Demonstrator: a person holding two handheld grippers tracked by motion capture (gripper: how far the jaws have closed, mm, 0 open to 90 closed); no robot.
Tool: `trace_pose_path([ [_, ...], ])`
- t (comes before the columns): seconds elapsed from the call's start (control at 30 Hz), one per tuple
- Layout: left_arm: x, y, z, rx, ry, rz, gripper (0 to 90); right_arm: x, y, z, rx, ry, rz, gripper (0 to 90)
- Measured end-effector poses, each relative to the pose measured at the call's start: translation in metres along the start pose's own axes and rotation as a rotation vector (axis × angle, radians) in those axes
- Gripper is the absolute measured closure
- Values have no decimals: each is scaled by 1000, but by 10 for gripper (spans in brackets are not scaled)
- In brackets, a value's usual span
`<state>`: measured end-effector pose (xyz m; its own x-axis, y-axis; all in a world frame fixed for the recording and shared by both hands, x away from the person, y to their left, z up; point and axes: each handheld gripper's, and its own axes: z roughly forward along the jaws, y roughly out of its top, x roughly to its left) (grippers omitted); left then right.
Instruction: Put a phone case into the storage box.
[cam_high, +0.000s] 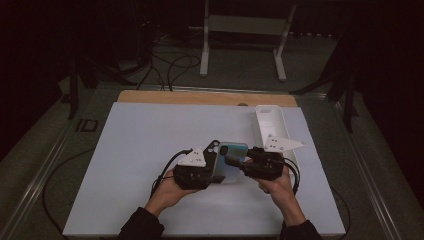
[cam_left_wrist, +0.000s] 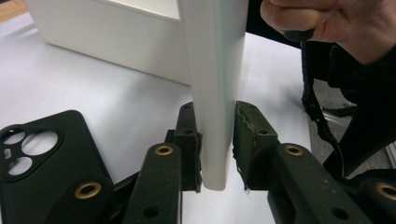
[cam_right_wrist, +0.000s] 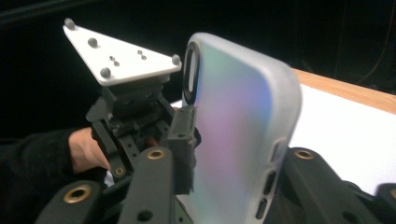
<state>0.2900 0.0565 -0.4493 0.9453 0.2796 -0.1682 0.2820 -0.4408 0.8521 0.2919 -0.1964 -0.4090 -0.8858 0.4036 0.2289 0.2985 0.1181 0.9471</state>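
Both grippers meet over the near-middle of the white table top (cam_high: 150, 150), each held in one of the person's hands.

Left gripper (cam_high: 196, 172): jaws closed on the edge of the phone (cam_high: 231, 160). In the left gripper view the phone (cam_left_wrist: 217, 93) stands on edge between the two jaws, its pale side face toward the camera; the left jaw's pad touches it, the right jaw's pad sits just beside it with a thin gap showing at the lower end. Grip looks light but seated.

Right gripper (cam_high: 247, 164): jaws clamped on the same phone from the opposite side. In the right gripper view the phone (cam_right_wrist: 238, 135) wears a frosted translucent case with an iridescent sheen, its side buttons facing the camera, camera ring at the upper end. Left gripper (cam_right_wrist: 135, 116) sits behind it with its grey three-cornered plate on top.

Phone is lifted off the table, held between the two grippers, roughly on edge.

Black phone case (cam_left_wrist: 42, 163) lies flat on the table just beside the left gripper's jaws, camera cut-outs up.

White tray (cam_high: 270, 125) lies at the far right of the table, just beyond the right gripper
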Motion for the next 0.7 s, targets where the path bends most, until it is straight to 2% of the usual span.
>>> trace_pose_path([
  [0.03,0,0,0,1,4,-1,783,1,0,2,21,-15,-16,554],
  [0.1,-1,0,1,2,9,-2,802,3,0,4,34,-22,-19,506],
  [0.4,-5,1,2,19,54,25,810,5,0,9,62,-44,-17,364],
  [0.43,-5,1,2,23,60,29,811,6,0,10,73,-68,-22,314],
  [0.53,-4,0,0,17,67,26,812,5,0,10,83,-99,-24,258],
  [0.7,-2,-1,-3,8,102,11,812,3,-1,6,90,-148,7,144],
])
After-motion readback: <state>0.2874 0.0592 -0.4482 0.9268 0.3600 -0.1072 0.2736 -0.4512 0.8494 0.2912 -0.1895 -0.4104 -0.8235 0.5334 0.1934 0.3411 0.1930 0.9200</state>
